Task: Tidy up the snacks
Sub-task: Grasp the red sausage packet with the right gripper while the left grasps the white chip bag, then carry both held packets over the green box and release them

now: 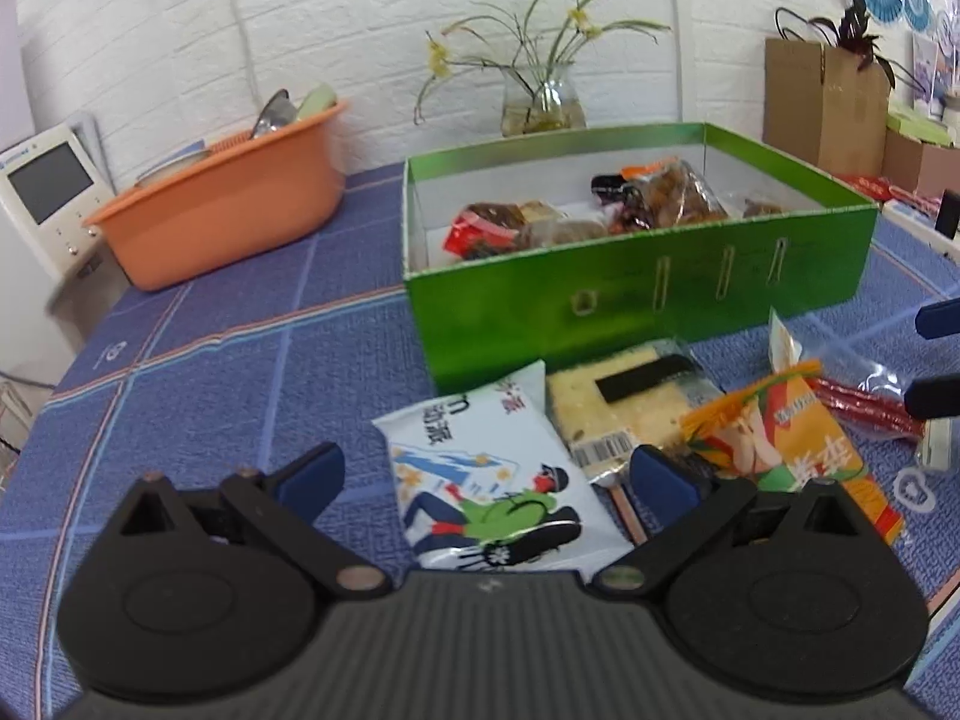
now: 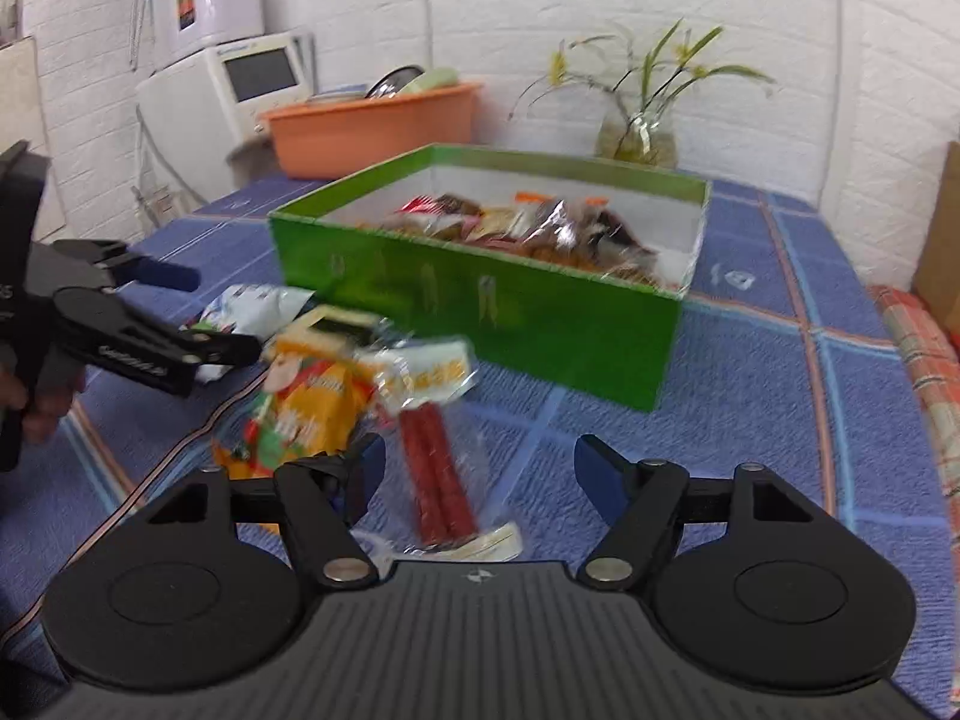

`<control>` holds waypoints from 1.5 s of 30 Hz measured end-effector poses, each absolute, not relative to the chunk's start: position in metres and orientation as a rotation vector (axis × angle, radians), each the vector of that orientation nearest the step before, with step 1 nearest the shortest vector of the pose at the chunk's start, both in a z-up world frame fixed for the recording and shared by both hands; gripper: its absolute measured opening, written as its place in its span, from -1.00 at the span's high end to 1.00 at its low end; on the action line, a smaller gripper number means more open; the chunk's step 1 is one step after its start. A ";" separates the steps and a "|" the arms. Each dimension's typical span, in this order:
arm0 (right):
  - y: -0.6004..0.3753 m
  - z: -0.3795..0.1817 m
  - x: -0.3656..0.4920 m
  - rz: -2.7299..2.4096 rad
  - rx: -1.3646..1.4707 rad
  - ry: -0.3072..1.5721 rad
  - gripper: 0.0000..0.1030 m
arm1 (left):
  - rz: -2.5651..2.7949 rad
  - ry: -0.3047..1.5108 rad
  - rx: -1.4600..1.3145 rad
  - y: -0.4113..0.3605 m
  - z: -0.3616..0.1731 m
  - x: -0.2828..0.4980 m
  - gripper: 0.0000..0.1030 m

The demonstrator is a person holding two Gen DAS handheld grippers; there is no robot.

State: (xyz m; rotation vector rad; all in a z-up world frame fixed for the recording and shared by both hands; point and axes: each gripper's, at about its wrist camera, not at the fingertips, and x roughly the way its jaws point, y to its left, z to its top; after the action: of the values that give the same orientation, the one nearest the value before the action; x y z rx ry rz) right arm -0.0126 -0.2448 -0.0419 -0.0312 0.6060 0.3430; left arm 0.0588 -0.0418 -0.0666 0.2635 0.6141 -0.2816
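Desk [image 1: 198, 372] under blue checked cloth, white brick wall [image 1: 360, 12] behind. Green box [image 1: 636, 294] mid-desk, loose snack packets [image 1: 486, 474] before it. Left hand-held gripper [image 1: 486, 480] and right hand-held gripper [image 2: 480, 474] both spread wide, empty.

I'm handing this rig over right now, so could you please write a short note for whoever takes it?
Left gripper: jaws open, empty, over the white snack packet.
Right gripper: jaws open, empty, over the red sausage pack.
Done: several snacks already lie in the green box.
Left: the white packet, the cake slice, the orange packet and the sausage pack lie on the blue tablecloth before the box.
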 end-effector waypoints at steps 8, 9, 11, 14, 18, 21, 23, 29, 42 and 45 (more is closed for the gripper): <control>-0.236 -0.050 0.001 0.399 -0.046 0.676 -1.00 | -0.292 0.686 0.162 -0.031 -0.075 0.078 -0.99; -0.234 -0.052 0.001 0.399 -0.051 0.692 -1.00 | -0.305 0.706 0.143 -0.030 -0.077 0.081 -0.99; -0.229 -0.053 0.001 0.400 -0.088 0.698 -1.00 | -0.331 0.704 0.129 -0.030 -0.079 0.082 -0.99; -0.221 -0.053 -0.006 0.409 -0.169 0.678 -0.56 | -0.368 0.690 0.144 -0.032 -0.081 0.076 -0.95; -0.215 -0.049 -0.015 0.372 -0.164 0.669 -0.27 | -0.398 0.668 0.130 -0.031 -0.075 0.065 -0.43; -0.217 -0.045 -0.019 0.350 -0.091 0.683 -0.05 | -0.398 0.665 0.127 -0.025 -0.074 0.060 -0.33; -0.221 -0.045 -0.022 0.344 -0.027 0.693 -0.02 | -0.389 0.665 0.124 -0.021 -0.074 0.056 -0.29; -0.223 -0.042 -0.036 0.313 0.027 0.657 0.00 | -0.364 0.690 0.051 0.000 -0.071 0.037 -0.27; -0.210 -0.019 -0.048 0.374 0.132 0.551 -0.01 | -0.308 0.567 0.021 0.017 -0.030 -0.011 -0.27; -0.207 -0.015 -0.048 0.414 0.215 0.531 -0.01 | -0.299 0.527 0.038 0.016 -0.020 -0.016 -0.27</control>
State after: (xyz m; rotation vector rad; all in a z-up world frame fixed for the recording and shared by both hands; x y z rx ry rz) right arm -0.0478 -0.2069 -0.0150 0.2147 0.5307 0.4143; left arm -0.0163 0.0155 -0.0201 0.0377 0.5274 -0.2989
